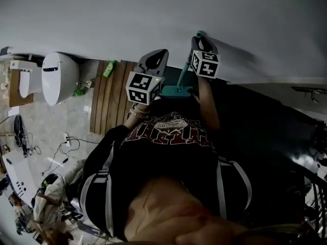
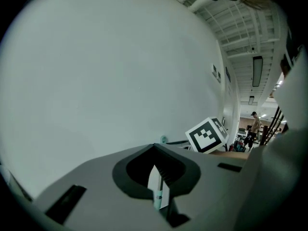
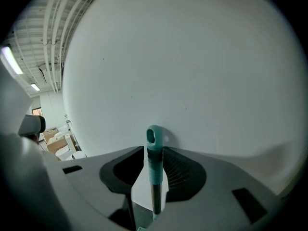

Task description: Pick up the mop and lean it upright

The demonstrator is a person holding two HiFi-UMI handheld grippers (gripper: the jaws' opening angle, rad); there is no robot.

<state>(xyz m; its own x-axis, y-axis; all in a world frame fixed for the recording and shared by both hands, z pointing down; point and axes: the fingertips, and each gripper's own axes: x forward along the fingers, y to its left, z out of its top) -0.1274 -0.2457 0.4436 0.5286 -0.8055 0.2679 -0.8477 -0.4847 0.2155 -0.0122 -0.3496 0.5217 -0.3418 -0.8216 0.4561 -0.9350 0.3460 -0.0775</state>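
Against the white wall (image 1: 153, 14) in front of you, the mop (image 1: 184, 71) stands leaning. Its teal head (image 1: 176, 91) is down on the floor and its handle slants up to the wall. Your right hand-held gripper (image 1: 202, 43) is up at the top end of that handle. In the right gripper view the teal tip of the handle (image 3: 154, 150), with its hanging hole, stands upright between the two jaws. The jaws are spread wide, and neither pad presses on it, so you have no grip on the mop.

Your left hand-held gripper (image 1: 155, 60) is just beside the right one, a little lower and clear of the handle. In the left gripper view its jaws (image 2: 160, 177) sit close together with nothing between them, pointing at the bare wall. The marker cube (image 2: 208, 134) of your right hand-held gripper shows beyond them.

To your left, in the head view, a strip of wooden slats (image 1: 110, 98) lies on the tiled floor along the wall. Further left stands a white toilet (image 1: 56, 78).
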